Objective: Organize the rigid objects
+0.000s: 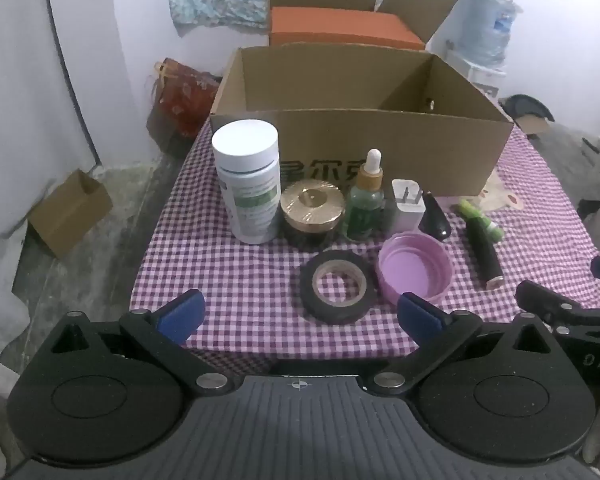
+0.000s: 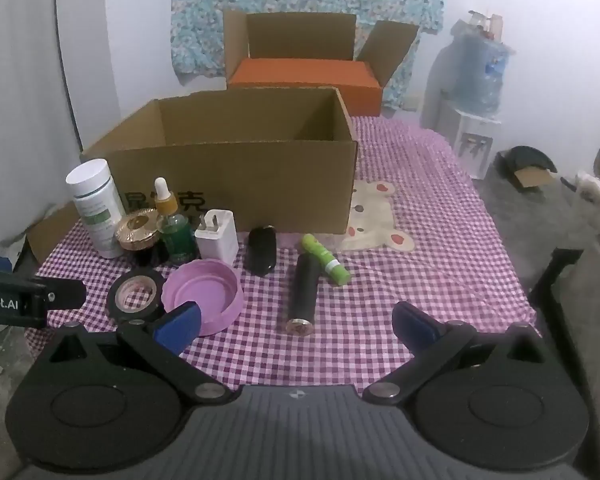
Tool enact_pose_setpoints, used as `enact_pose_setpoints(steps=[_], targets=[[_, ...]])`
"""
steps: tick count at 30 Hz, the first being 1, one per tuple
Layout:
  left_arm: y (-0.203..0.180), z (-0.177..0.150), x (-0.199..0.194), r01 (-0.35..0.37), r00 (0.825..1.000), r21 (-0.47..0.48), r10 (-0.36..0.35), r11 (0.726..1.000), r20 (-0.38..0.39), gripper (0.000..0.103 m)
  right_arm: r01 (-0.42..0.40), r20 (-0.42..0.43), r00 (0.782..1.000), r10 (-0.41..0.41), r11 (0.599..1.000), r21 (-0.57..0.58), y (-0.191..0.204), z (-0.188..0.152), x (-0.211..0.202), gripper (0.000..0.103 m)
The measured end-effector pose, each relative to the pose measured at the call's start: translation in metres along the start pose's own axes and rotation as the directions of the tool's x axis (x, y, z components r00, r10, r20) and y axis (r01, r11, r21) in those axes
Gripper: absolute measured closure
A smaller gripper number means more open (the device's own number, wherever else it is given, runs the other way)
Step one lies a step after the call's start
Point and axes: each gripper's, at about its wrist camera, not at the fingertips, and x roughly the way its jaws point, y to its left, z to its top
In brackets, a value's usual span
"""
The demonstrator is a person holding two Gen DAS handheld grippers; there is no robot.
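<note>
Both tools have their jaws wide apart and hold nothing: the left gripper (image 1: 300, 314) hangs over the near edge of the table (image 1: 236, 280), the right gripper (image 2: 296, 320) beside it. The tape roll (image 1: 337, 286) and pink lid (image 1: 416, 270) lie nearest. I would take the tape first, pinching across its ring, and carry it into the cardboard box (image 1: 380, 140) at the far edge.

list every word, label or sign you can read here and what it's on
"obot.AI", cut off at the frame edge: on the left gripper's black body, seen from the right wrist.
"DAS", cut off: on the right gripper's body, seen from the left wrist.
"尔克", partly hidden: black print on the cardboard box front.
White bottle green label: too blurred to read.
</note>
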Motion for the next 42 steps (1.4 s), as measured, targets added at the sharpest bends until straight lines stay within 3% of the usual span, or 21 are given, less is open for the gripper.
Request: enact_pose_setpoints(steps=[10, 42], targets=[[0.004, -0.002, 0.000, -0.005, 1.000, 0.001, 0.005, 1.000, -0.006, 0.000, 0.003, -0.003, 1.000, -0.003, 1.000, -0.002, -0.004, 0.011, -0.007, 0.000], [0.004, 0.002, -0.004, -0.020, 1.000, 0.002, 0.020, 1.000, 0.001, 0.000, 0.002, -0.018, 1.000, -0.002, 1.000, 0.005, 0.001, 0.004, -0.005, 0.000]])
